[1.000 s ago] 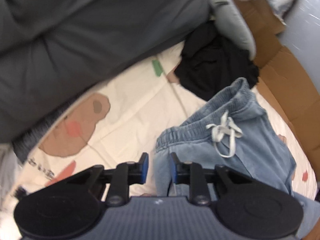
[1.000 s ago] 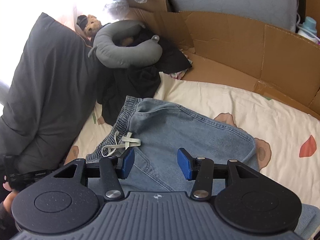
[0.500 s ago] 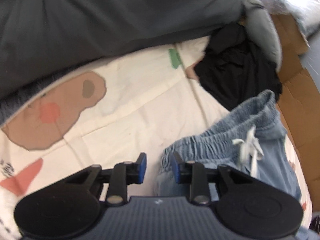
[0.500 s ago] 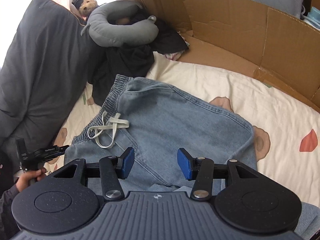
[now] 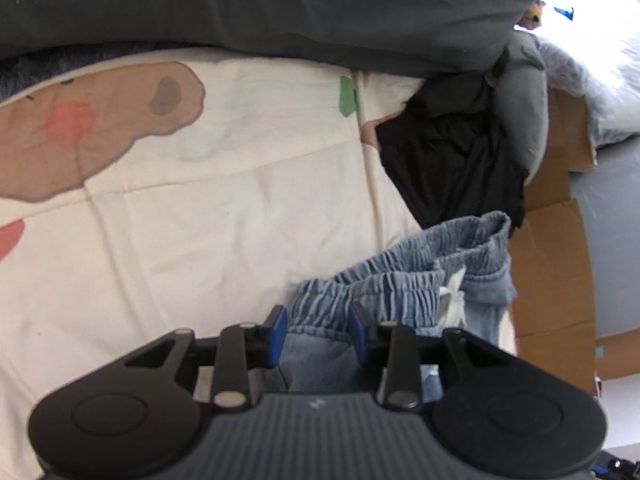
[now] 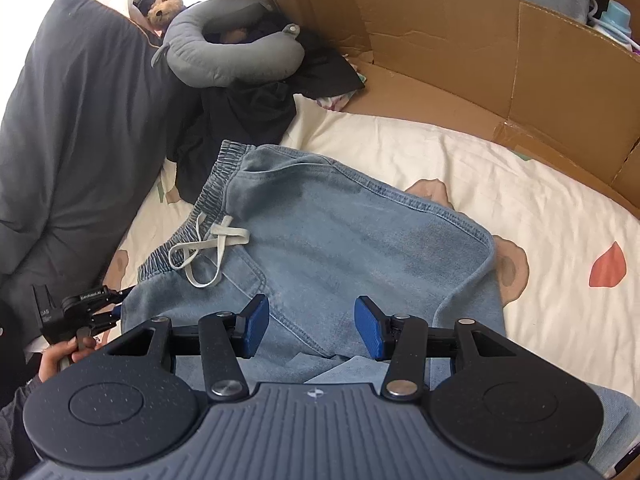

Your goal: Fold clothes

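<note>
Light blue denim shorts (image 6: 340, 240) with an elastic waistband and a white drawstring (image 6: 212, 248) lie spread on the cream printed sheet (image 6: 520, 200). My left gripper (image 5: 319, 334) is low at the near corner of the waistband. Its blue pads stand apart, and bunched denim (image 5: 400, 280) lies between them. The right wrist view shows that same gripper (image 6: 116, 304), held by a hand (image 6: 60, 360), at the shorts' left edge. My right gripper (image 6: 312, 330) hangs open above the middle of the shorts and grips nothing.
A dark grey pillow (image 6: 80, 120) borders the left side. Black clothes (image 6: 244, 120) and a grey neck pillow (image 6: 232, 52) lie just beyond the waistband, with a teddy bear (image 6: 164, 0) behind. Cardboard sheets (image 6: 480, 60) line the far and right edges.
My left gripper has swung right and down onto the waistband corner, and its pads now stand slightly wider with denim between them. My right gripper has moved a little closer over the shorts.
</note>
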The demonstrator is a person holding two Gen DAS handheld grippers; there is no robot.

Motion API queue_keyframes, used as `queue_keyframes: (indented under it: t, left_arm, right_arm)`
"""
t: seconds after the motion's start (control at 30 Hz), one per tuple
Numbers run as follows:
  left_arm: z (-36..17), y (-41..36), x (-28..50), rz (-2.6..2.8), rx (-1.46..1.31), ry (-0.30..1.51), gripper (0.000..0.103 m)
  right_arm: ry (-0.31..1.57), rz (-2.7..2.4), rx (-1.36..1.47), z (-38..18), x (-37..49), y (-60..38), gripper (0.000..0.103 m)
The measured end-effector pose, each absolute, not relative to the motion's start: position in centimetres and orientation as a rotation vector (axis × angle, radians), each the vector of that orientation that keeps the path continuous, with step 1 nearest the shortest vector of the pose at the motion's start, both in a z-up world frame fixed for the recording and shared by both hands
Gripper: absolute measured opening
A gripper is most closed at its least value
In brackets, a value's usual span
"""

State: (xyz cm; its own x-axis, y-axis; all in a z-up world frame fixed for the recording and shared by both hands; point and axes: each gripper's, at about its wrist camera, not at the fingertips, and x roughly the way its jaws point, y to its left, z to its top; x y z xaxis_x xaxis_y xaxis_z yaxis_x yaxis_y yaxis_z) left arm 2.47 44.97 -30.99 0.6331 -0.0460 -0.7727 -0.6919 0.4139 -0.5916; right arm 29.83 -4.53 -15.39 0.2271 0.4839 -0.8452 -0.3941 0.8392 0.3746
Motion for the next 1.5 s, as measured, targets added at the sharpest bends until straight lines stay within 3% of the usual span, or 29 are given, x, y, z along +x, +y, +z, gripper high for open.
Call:
queue_keyframes:
  t: [0.07,0.2,0.37,0.47,0.67,0.7,0.8,0.87,0.93,1.03,1.3,1.5]
  left_arm:
    - [-30.9,44.3,2.4,0.438,-1.064,0.803,0.037]
    - [-30.7,42.5,2.8,0.393,-0.986,0.821,0.056]
    - [-30.7,40.6,3.5,0.351,-0.887,0.865,0.057]
    - [-31.4,39.9,4.0,0.369,-0.816,0.923,0.066]
    - [-33.5,41.0,4.3,0.363,-0.922,0.941,0.068]
    - [-33.7,41.2,4.3,0.354,-0.939,0.935,0.066]
    - [-33.8,41.7,4.1,0.339,-0.973,0.915,0.042]
    - [-32.7,41.9,3.6,0.364,-0.945,0.897,0.032]
    - [-31.6,42.1,3.1,0.388,-0.917,0.879,0.017]
    - [-30.0,42.4,2.3,0.424,-0.875,0.852,0.006]
    - [-25.9,43.2,0.6,0.510,-0.759,0.790,0.004]
    - [-27.3,43.9,1.6,0.545,-0.737,0.841,0.005]
  right_arm:
    - [1.198,0.614,0.079,-15.3,29.6,-4.4,0.055]
    - [1.203,0.627,0.067,-15.3,29.2,-4.2,0.055]
    - [1.208,0.633,0.055,-15.4,29.1,-3.8,0.055]
    - [1.213,0.634,0.049,-15.5,29.1,-3.6,0.055]
    - [1.229,0.638,0.032,-15.9,28.9,-3.4,0.055]
    - [1.231,0.638,0.031,-16.0,28.9,-3.3,0.055]
    - [1.236,0.639,0.022,-16.0,28.8,-3.2,0.055]
    - [1.236,0.640,0.019,-16.0,28.7,-3.1,0.055]
    - [1.234,0.646,0.019,-15.9,28.6,-2.9,0.055]
    - [1.225,0.653,0.022,-15.7,28.4,-2.8,0.055]
    - [1.201,0.656,0.033,-14.8,28.2,-2.3,0.055]
    - [1.193,0.628,0.047,-14.4,27.8,-2.4,0.055]
